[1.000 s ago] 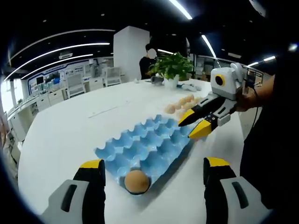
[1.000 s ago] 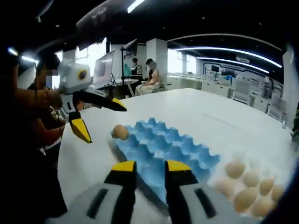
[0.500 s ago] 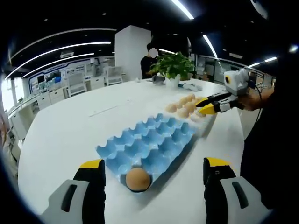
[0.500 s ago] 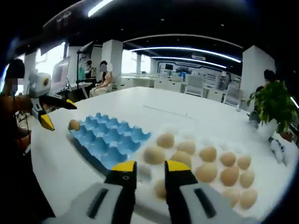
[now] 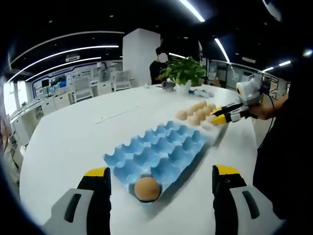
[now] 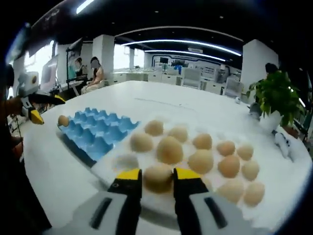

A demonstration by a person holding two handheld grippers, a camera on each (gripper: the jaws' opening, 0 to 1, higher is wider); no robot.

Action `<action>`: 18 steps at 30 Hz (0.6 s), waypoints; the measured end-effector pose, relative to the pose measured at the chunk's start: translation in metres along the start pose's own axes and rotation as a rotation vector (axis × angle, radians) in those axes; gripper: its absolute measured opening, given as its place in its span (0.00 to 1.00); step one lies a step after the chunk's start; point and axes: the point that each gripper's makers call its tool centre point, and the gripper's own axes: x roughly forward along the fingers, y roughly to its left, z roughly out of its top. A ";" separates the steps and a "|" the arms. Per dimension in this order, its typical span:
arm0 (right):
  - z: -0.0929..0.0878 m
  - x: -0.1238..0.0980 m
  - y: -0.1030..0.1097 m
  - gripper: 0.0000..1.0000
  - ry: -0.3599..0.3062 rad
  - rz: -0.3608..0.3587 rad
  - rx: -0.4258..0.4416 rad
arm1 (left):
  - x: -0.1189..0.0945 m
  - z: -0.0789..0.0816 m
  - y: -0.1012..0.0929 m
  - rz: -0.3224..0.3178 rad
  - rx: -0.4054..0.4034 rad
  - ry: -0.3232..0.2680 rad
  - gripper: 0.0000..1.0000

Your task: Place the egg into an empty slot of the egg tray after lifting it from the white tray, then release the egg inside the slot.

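- My right gripper [image 6: 151, 176]: jaws either side of a tan, smooth egg [image 6: 157, 177] on the white tray [image 6: 113, 163]; a firm grasp I cannot tell.
- My left gripper [image 5: 160, 177]: jaws released wide.
- One brown egg sits in the blue egg tray [image 5: 157, 154].

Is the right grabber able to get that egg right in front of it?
Probably yes. The right gripper is open, with the nearest egg already sitting between its yellow tips on the white tray. Nothing blocks it, though neighbouring eggs lie close behind.
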 end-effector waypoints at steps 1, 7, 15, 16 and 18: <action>-0.001 0.001 0.000 0.26 0.013 0.004 -0.044 | 0.000 0.000 0.000 -0.001 -0.001 0.000 0.85; -0.004 0.007 0.002 0.26 0.170 0.084 -0.060 | 0.001 0.000 -0.005 -0.015 -0.002 0.003 0.83; -0.006 0.010 0.003 0.25 0.247 0.170 -0.025 | 0.002 0.006 -0.004 -0.011 0.001 -0.008 0.83; -0.005 0.009 0.002 0.25 0.233 0.169 -0.019 | 0.001 0.007 -0.004 -0.010 0.001 -0.011 0.83; -0.005 0.009 0.003 0.25 0.232 0.162 -0.010 | 0.001 0.008 -0.005 -0.008 -0.002 -0.018 0.83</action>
